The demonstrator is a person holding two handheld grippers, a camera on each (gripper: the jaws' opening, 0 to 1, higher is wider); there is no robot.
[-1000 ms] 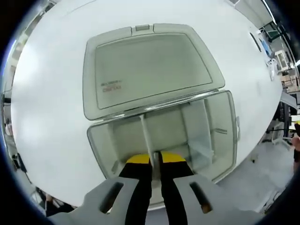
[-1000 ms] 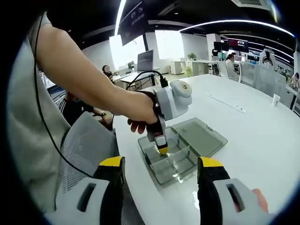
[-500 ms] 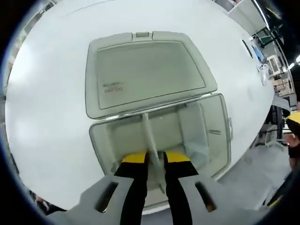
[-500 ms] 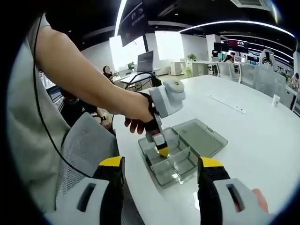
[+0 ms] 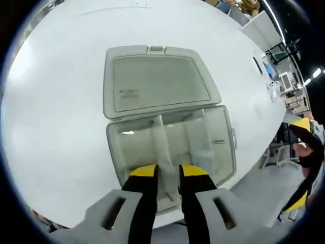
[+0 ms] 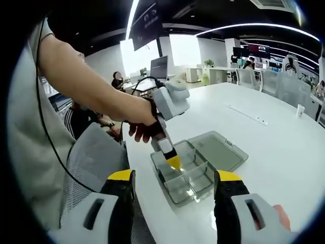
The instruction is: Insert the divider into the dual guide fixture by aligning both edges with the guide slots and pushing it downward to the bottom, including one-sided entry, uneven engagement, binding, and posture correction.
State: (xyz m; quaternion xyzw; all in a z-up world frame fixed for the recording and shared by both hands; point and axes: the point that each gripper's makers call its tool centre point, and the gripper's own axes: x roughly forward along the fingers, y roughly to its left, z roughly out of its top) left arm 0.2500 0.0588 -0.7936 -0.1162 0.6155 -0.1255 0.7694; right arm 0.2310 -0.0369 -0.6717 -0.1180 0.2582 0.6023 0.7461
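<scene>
A translucent grey compartment box (image 5: 223, 147) lies on the white table with its hinged lid (image 5: 157, 81) folded flat behind it. A thin clear divider (image 5: 159, 138) stands upright in the box, running from the front wall to the hinge side. My left gripper (image 5: 168, 173) hovers just above the box's near edge, its yellow-tipped jaws apart on either side of the divider line and holding nothing. In the right gripper view the left gripper (image 6: 173, 161) hangs over the box (image 6: 203, 178), held by a person's hand. My right gripper (image 6: 175, 178) stands wide open, well short of the box.
The round white table (image 5: 61, 101) stretches far beyond the box, and its edge curves close on the near side. A grey mesh chair (image 6: 94, 155) sits by the person. A small cup (image 6: 299, 108) stands far right. Office desks and seated people fill the background.
My left gripper has let go of the divider, its jaws spreading apart, and has drawn back and up from the box. The divider stays standing in the box. The right gripper holds still.
</scene>
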